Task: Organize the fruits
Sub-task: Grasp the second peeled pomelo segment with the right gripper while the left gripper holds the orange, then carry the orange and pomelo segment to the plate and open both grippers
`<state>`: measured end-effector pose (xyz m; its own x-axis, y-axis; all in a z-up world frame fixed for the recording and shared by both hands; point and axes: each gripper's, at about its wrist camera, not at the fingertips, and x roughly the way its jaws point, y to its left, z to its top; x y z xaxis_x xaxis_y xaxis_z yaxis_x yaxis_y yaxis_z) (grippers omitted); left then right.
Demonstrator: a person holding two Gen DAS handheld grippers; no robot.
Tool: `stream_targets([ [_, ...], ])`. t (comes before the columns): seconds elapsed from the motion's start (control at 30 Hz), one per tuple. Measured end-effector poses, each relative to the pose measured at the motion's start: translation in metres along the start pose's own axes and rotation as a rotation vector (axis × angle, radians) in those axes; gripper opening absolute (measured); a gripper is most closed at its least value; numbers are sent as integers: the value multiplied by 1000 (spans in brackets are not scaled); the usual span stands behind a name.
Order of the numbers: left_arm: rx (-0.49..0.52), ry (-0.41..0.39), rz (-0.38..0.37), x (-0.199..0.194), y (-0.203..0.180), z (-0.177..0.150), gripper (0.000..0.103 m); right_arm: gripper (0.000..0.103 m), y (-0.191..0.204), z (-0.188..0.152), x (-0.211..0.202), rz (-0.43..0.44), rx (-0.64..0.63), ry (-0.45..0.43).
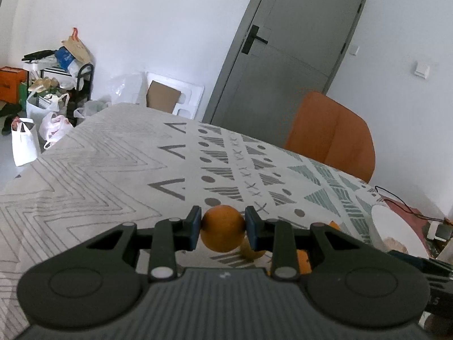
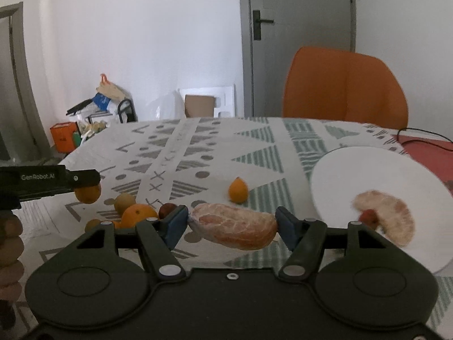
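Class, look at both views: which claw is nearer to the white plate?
Right. The right claw, shut on a peeled citrus segment, is just beside the plate. The left claw, holding a small orange fruit, is farther off, beyond the fruit pile.

Two fisheye cameras, one riding on each handheld gripper, look forward and slightly down along their fingers across a cloth-covered table [image 1: 119, 153] toward the far wall. The left wrist view sits low and close over the table's near edge and faces its far left corner, with the grey door [image 1: 286, 56] and an orange chair [image 1: 331, 133] to the right. The right wrist view sits just as low, facing the far edge squarely, the same chair [image 2: 345, 87] and door [image 2: 294, 42] behind it. Both views share the patterned cloth, the white plate [image 2: 368, 170] at the right edge [image 1: 396, 226], and the bags piled by the wall [image 1: 56, 85].
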<state>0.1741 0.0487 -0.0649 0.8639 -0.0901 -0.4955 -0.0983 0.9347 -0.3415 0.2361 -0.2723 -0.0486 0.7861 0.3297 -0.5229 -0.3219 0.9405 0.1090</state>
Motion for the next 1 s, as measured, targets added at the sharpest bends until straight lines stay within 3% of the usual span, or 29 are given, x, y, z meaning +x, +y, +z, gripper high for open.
stream_targets([
  [0.47,113,-60,-38,-30,-51,10,32,65,-37,2,-35,-19,69,-100],
  [1.0,218,-57,-91,-26,-123,-1,32,65,-105,-8,-62,-85,169,-170],
])
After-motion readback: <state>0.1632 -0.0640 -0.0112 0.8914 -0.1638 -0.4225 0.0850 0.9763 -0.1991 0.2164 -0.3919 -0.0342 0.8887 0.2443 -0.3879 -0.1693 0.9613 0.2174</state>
